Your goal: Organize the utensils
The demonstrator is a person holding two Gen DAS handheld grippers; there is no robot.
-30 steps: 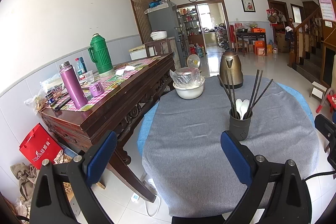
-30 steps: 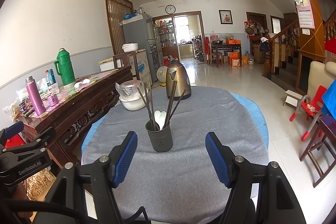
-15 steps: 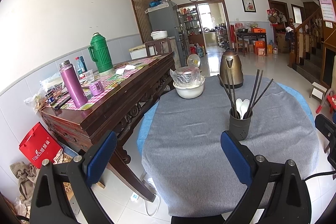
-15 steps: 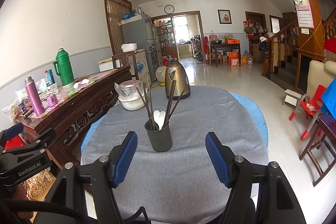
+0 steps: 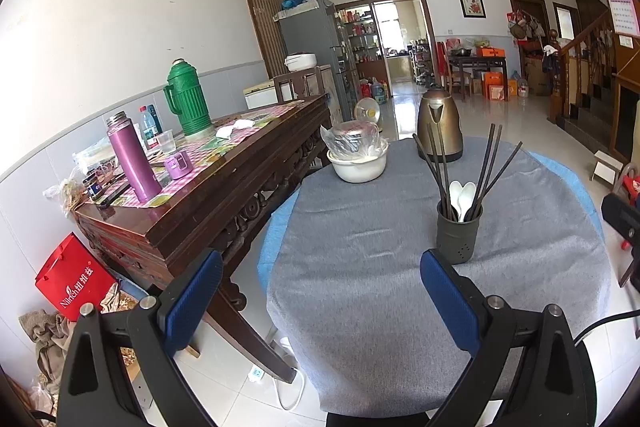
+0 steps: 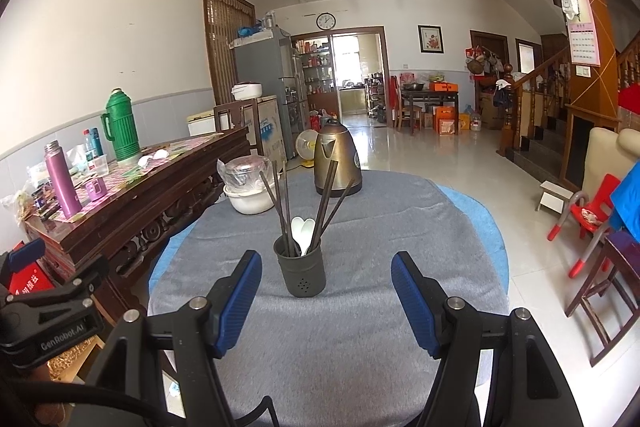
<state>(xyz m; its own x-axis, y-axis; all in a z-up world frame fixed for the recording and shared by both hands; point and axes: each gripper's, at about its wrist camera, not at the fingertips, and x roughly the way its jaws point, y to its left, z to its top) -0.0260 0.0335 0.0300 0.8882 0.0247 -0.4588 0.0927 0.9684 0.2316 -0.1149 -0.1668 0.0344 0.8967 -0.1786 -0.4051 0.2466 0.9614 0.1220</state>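
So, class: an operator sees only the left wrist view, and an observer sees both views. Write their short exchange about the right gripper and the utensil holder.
Operator: I only see the edge of the right gripper. Are its jaws open?
Observer: Yes. The right gripper is open, and its blue pads touch nothing.
Operator: Where is the utensil holder relative to it?
Observer: The utensil holder stands upright straight ahead, in line with the gap but beyond the fingertips.
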